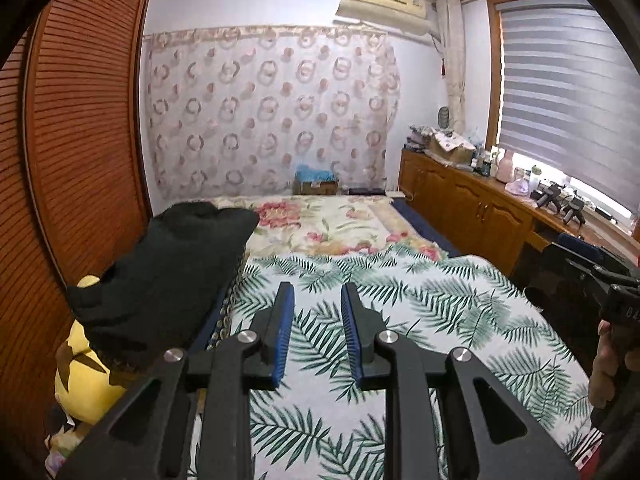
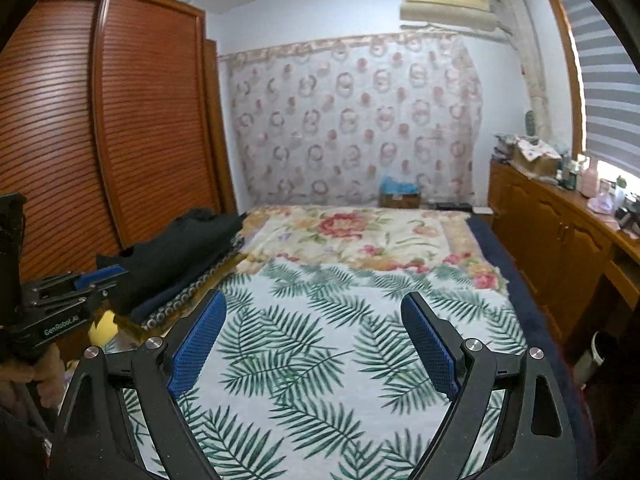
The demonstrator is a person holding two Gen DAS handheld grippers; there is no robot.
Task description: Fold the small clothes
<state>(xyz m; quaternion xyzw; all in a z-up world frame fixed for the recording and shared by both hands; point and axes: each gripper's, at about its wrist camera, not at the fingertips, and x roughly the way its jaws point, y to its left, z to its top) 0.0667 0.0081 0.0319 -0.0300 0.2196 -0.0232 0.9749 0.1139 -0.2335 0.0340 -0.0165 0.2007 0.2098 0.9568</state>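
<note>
Risk: dark clothes point(image 1: 168, 276) lie heaped at the bed's point(image 1: 420, 320) left edge, partly overhanging. Left tool point(image 1: 317, 300) narrowly parted, empty; right tool point(image 2: 314, 312) wide, empty. A careless one-layer pinch could drag the heap off the edge.

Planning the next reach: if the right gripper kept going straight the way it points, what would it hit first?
Probably the leaf-print sheet on the bed. The right gripper aims slightly down at it, with nothing between its open fingers; depth is unclear.
</note>
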